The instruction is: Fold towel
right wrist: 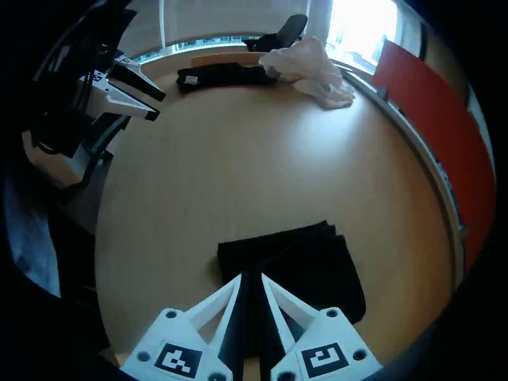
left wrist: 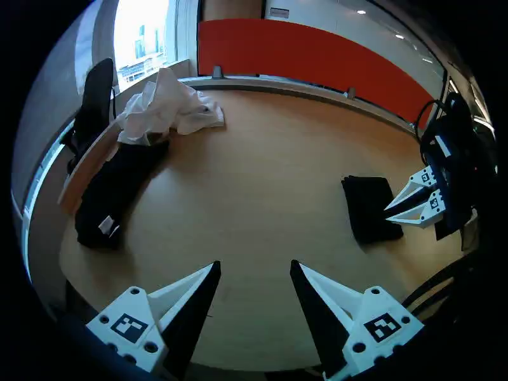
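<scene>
Folded black towel (right wrist: 298, 267) is seen flat on the table (left wrist: 267, 165) at 6 o'clock, right gripper (right wrist: 251, 278) nearly closed at its near edge, possibly pinched for refolding; left gripper (left wrist: 254, 264) is held wide open, empty, in reserve.

L tongs (left wrist: 254, 263) spread wide, R tongs (right wrist: 252, 277) pinched together
</scene>
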A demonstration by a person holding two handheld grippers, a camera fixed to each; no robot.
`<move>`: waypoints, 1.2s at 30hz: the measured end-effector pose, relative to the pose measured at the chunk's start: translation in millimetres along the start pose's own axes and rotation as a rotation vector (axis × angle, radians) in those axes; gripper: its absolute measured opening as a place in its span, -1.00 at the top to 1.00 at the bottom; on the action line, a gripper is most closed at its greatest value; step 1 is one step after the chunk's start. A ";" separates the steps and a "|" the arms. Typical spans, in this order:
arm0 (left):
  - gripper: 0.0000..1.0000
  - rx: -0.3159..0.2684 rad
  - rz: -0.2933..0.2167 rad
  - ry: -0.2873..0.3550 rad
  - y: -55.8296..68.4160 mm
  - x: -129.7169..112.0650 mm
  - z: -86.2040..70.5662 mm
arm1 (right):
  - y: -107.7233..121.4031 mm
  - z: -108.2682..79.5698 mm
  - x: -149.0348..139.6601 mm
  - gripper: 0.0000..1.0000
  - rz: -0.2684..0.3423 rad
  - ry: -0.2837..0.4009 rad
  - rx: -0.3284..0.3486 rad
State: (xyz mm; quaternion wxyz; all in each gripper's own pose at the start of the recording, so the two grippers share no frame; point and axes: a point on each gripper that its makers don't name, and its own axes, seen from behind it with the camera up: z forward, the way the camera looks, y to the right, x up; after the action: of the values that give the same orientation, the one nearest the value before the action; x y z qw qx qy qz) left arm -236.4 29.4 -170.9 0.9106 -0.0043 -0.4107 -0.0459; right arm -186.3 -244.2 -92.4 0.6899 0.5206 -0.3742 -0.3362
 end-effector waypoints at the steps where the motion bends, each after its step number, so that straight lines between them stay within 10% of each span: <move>1: -0.61 0.000 0.002 0.000 0.3 0.1 0.2 | 0.5 -0.8 -0.1 0.67 0.004 0.001 -0.003; 8: -0.61 -0.003 0.011 -0.001 3.7 0.9 1.2 | 6.1 -7.7 -2.1 -0.59 0.040 0.015 -0.030; 36: -0.61 -0.010 0.027 0.003 14.5 6.5 1.7 | 3.1 -34.8 -88.4 -0.65 0.262 -0.033 -0.110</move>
State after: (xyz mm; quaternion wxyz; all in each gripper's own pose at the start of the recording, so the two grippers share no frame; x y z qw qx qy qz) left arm -232.1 43.4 -164.5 0.9118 -0.0142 -0.4088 -0.0357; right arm -199.6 -151.8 -110.2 0.7491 0.4230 -0.4311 -0.2720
